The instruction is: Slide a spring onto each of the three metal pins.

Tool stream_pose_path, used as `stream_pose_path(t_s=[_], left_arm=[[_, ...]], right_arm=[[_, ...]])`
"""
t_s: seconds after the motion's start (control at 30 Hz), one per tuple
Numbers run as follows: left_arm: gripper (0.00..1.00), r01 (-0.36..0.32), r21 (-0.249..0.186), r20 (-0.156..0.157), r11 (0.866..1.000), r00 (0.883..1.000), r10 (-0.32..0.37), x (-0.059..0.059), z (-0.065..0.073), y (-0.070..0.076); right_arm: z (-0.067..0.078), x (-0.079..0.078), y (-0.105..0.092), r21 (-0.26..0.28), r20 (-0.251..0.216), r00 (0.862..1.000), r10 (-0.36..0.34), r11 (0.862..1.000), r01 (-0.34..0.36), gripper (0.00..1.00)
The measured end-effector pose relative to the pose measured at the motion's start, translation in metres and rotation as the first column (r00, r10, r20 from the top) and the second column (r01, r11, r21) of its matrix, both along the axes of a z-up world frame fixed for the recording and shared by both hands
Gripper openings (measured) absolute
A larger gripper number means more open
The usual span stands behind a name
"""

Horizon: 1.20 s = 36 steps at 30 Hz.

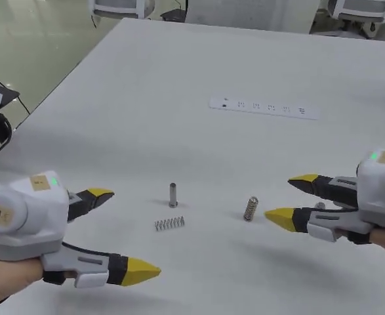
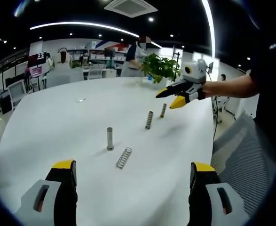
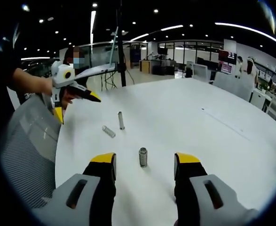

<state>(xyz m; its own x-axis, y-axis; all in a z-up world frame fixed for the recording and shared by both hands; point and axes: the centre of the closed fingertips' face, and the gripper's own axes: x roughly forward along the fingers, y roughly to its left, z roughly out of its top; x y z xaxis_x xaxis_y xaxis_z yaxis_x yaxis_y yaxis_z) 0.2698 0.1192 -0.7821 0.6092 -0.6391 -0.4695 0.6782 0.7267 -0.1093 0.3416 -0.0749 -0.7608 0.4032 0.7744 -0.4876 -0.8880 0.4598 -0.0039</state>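
A bare metal pin (image 1: 173, 195) (image 2: 110, 138) (image 3: 121, 120) stands upright mid-table, and a loose spring (image 1: 169, 224) (image 2: 123, 157) (image 3: 108, 131) lies flat just in front of it. To its right stands a pin wearing a spring (image 1: 250, 208) (image 2: 149, 119) (image 3: 143, 157). Another sprung pin (image 2: 163, 110) stands beyond, mostly hidden behind the right gripper in the head view. My left gripper (image 1: 123, 231) (image 2: 133, 165) (image 3: 76, 107) is open, left of the loose spring. My right gripper (image 1: 290, 197) (image 3: 145, 161) (image 2: 169, 99) is open, its jaws flanking the near sprung pin without touching it.
The white table (image 1: 146, 118) carries a white power strip (image 1: 264, 107) farther back. Office chairs (image 1: 120, 6) stand past its far edge, and the left edge drops to the floor. A potted plant (image 2: 161, 68) and people stand in the background.
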Motion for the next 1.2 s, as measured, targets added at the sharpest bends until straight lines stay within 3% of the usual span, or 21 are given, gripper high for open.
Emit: stream_pose_path(t_s=[0.27,0.4,0.73,1.2], left_arm=[[0.98,0.002,-0.004,-0.003,1.0,1.0,-0.002,-0.001,0.0,-0.003],[0.98,0.0,-0.004,-0.002,1.0,1.0,0.0,-0.001,0.001,-0.003],[0.98,-0.005,-0.003,-0.008,1.0,1.0,0.005,-0.004,-0.001,-0.001],[0.98,-0.001,-0.004,-0.017,1.0,1.0,0.001,-0.007,-0.002,-0.002]], right_arm=[[0.005,-0.015,-0.005,0.0,0.022,1.0,0.013,1.0,-0.013,0.45],[0.001,-0.023,-0.003,-0.022,0.044,0.998,0.046,0.999,-0.045,0.38],[-0.019,-0.052,0.006,-0.044,-0.004,0.994,0.108,0.993,-0.108,0.3],[-0.024,-0.058,0.02,-0.055,-0.022,0.988,0.152,0.987,-0.153,0.26]])
